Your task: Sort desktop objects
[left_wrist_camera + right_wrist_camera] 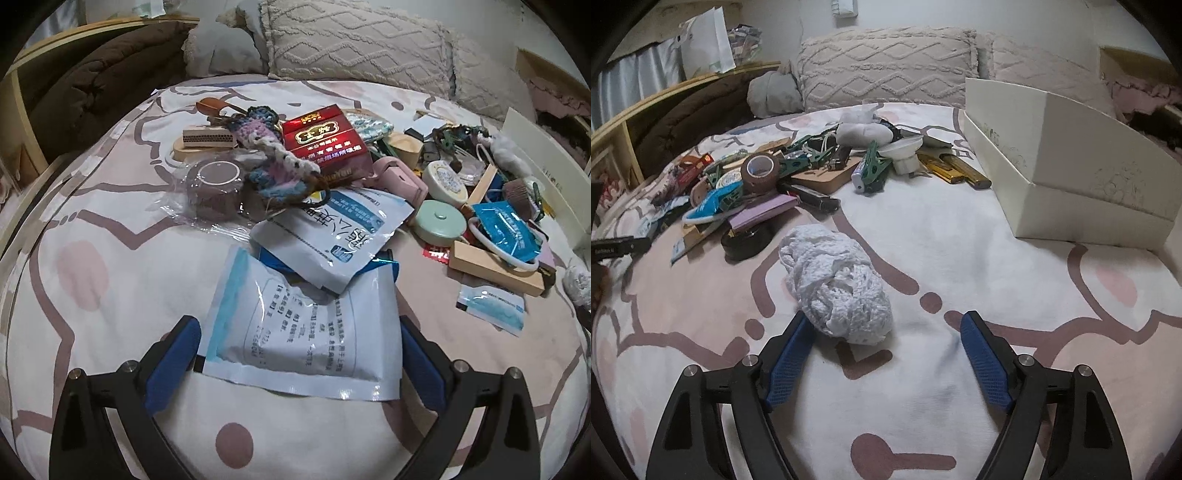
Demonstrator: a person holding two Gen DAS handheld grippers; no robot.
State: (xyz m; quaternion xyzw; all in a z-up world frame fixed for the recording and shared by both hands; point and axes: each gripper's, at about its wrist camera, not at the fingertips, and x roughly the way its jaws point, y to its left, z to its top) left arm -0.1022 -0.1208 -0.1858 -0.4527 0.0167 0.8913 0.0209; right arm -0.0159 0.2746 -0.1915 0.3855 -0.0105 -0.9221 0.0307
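Desktop clutter heaps just beyond both claws: the left gripper (301,354) stands spread wide with a white sachet (306,328) lying loose between its fingers, probably just released, while the right gripper (886,354), also open, flanks a white knitted bundle (836,282).

You had a glossy plastic sachet (306,325) lying on the soft, matt printed bedsheet (92,295). By your right gripper sat a rough white knitted bundle (836,284), and the cream box (1071,177) looked like smooth, matt cardboard.
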